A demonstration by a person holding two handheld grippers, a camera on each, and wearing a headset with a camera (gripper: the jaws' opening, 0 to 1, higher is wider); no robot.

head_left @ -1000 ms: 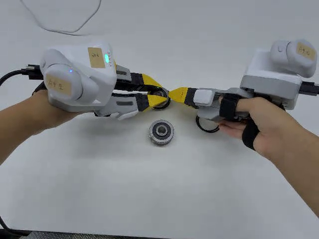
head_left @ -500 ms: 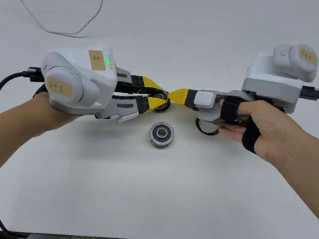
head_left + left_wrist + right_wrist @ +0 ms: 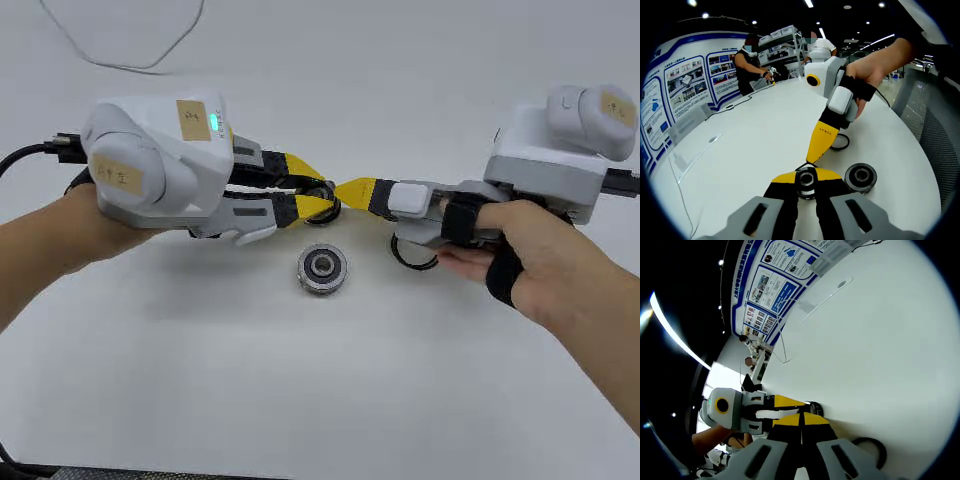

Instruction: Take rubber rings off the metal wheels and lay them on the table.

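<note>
Wheel clamped, ring pinched
My left gripper (image 3: 316, 198) squeezes a round metal wheel (image 3: 806, 181) mid-desk, and my right gripper (image 3: 801, 419) has its yellow tips closed on the wheel's thin black rubber ring. A second wheel (image 3: 323, 267) and a loose ring (image 3: 412, 266) lie close by on the smooth white desk (image 3: 300, 400). Blue posters (image 3: 687, 80) on the wall.

The setting is a research or demonstration lab in a large open hall. A wide white tabletop (image 3: 755, 130) with a curved edge runs far back into the room. Blue-framed display boards (image 3: 685, 80) with printed diagrams and text line the wall beyond its left edge. A shelving rack (image 3: 782, 37) loaded with light bins stands behind the far end, where two people (image 3: 747, 65) stand. The dark ceiling carries recessed spot lamps (image 3: 705, 15) and strip lights (image 3: 810, 3). A grey mesh panel (image 3: 927, 120) stands off the right edge. A thin cable (image 3: 148, 68) lies loose on the tabletop.
</note>
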